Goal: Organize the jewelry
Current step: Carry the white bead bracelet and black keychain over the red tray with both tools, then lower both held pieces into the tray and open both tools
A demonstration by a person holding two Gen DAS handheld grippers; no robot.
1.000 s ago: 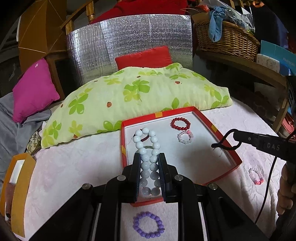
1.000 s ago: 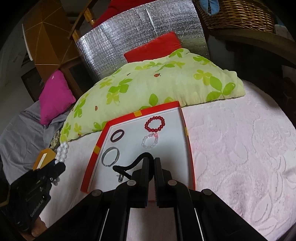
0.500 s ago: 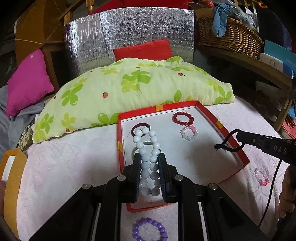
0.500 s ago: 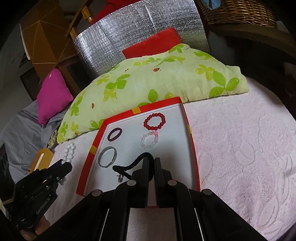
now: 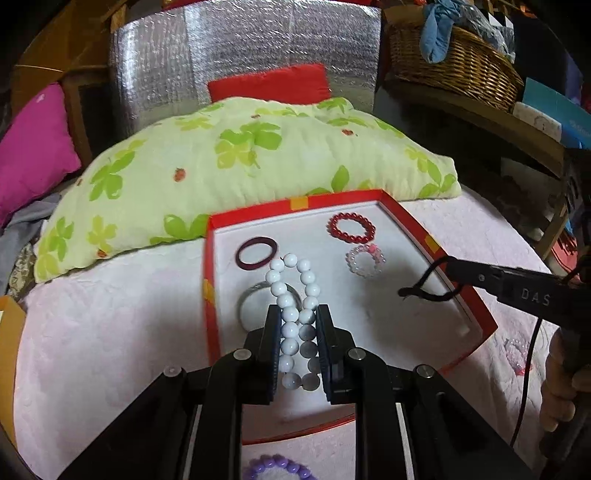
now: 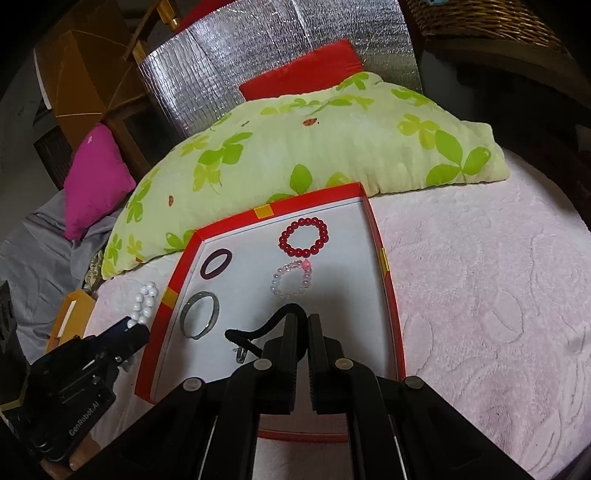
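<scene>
White bead bracelet (image 5: 295,317), pinched in our left gripper (image 5: 297,314), has advanced over the red tray (image 5: 476,314). Ahead-right, our right gripper (image 6: 300,317) clamps a black cord (image 6: 266,328); both placements seem imminent.

A pale green pillow (image 5: 251,162) printed with clover leaves and small ladybirds lay across the pink embossed bedspread (image 5: 103,332), filling the centre of the left view. Behind it, at twelve o'clock, a red cushion (image 5: 267,83) leaned against a sheet of silver foil insulation (image 5: 243,48). A magenta cushion (image 5: 35,147) sat at nine o'clock, with grey cloth (image 5: 18,236) bunched just below it. At two o'clock a wicker basket (image 5: 454,66) holding blue fabric (image 5: 437,31) stood on a wooden shelf (image 5: 491,118). In the right view an orange-brown cardboard box (image 6: 85,81) sat at ten o'clock, above the magenta cushion.
</scene>
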